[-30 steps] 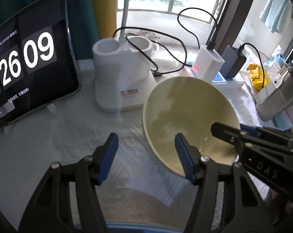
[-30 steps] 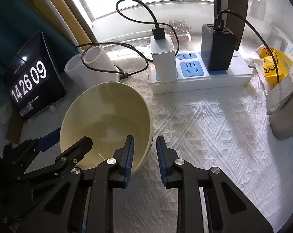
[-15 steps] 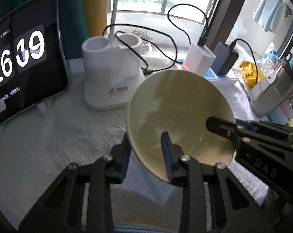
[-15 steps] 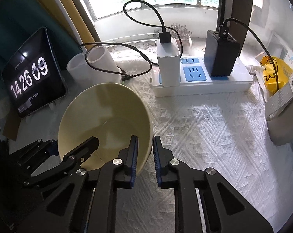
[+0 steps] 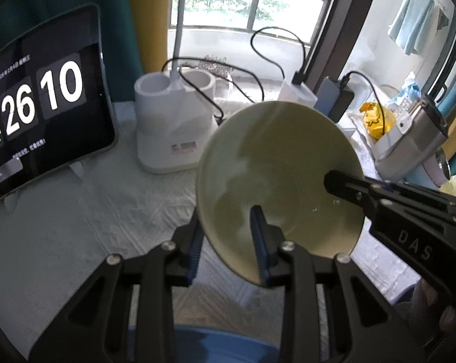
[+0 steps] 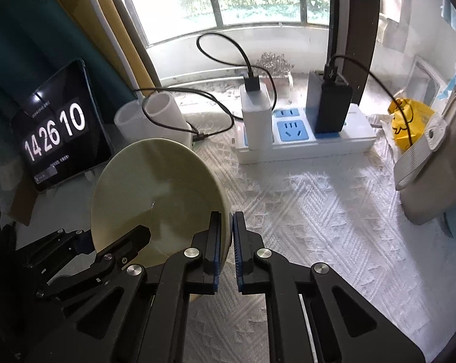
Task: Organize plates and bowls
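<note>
1. Start at your right gripper (image 6: 226, 252): the blue fingers (image 6: 215, 248) are pinched down tight on the rim of the cream bowl (image 6: 158, 193), one pad inside the wall, one outside. So the bowl sits to the left of that gripper, opening turned up and back toward you.

2. Your left gripper (image 5: 228, 245) is clamped on the opposite side of the same bowl (image 5: 276, 163), fingers only part-way apart because the wall is between them. One pad (image 5: 258, 236) is inside the bowl, the other under it. From here the bowl lies up and to the right.

3. So the bowl is held between the two grippers and tilted steeply, off the white tabletop (image 6: 333, 211) as far as I can tell. Neither hand is "nearer", they're both on it, at opposite rims.

4. That's the relation the next move hangs on, I'd say: the line between your two grips runs across the bowl, so both hands need to travel together or it twists.

5. Further out, the white holder (image 5: 167, 127) and the tablet clock (image 5: 40, 103) are behind it, and the power strip (image 6: 303, 142) is off to the right, all well apart from the bowl.
</note>
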